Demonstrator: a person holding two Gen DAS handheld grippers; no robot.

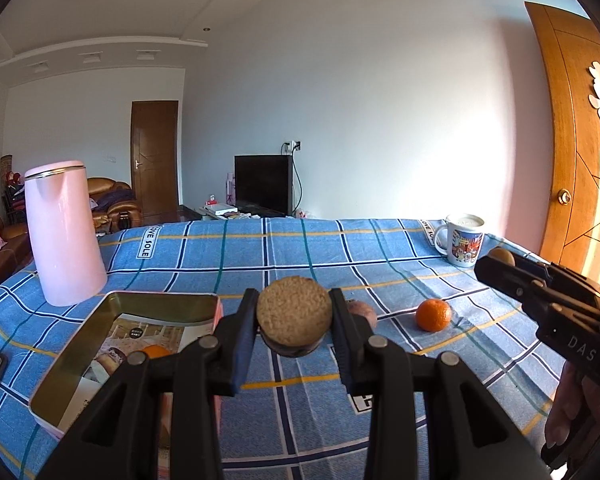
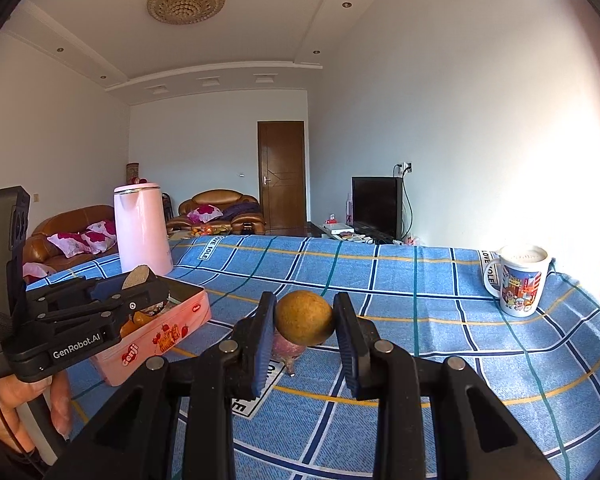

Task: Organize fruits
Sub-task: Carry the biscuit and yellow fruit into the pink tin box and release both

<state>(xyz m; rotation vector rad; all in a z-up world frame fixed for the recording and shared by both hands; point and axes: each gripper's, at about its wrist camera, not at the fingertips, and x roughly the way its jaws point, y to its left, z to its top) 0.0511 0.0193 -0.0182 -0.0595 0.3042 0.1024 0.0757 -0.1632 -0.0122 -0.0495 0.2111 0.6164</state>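
Two fruits are held off the table, one in each gripper. The left gripper [image 1: 294, 318] is clenched on a halved fruit [image 1: 294, 314], its blue pads pressing both sides; the cut face is pale, tan and grainy, the rind below it dark brown. Seen from the right wrist, that gripper [image 2: 140, 294] hangs over the near end of the tin [image 2: 188, 316], with the half [image 2: 137, 276] tilted between its fingers. The right gripper [image 2: 304, 322] grasps a round, dull yellow-brown fruit [image 2: 303, 317], rough-skinned and whole, the pads touching it at 3 and 9 o'clock. From the left wrist that gripper [image 1: 490, 264] shows at 3 o'clock, and the brown fruit [image 1: 502, 257] peeks above its fingers.

On the cloth [image 1: 300, 248] a purplish fruit [image 1: 362, 312] lies just behind the left gripper's right finger; in the right view it [image 2: 286, 350] sits directly under the held fruit. An orange [image 1: 433, 314] rests further toward 3 o'clock, apart from it. The tin [image 1: 116, 344] lies at 9 o'clock of the left gripper, open, pink outside, gold inside, with a printed sheet and something orange [image 1: 156, 351] in it.

A pink kettle [image 1: 62, 232] stands at 10 o'clock behind the tin, and a printed mug [image 1: 463, 240] at 2 o'clock near the table's far edge.
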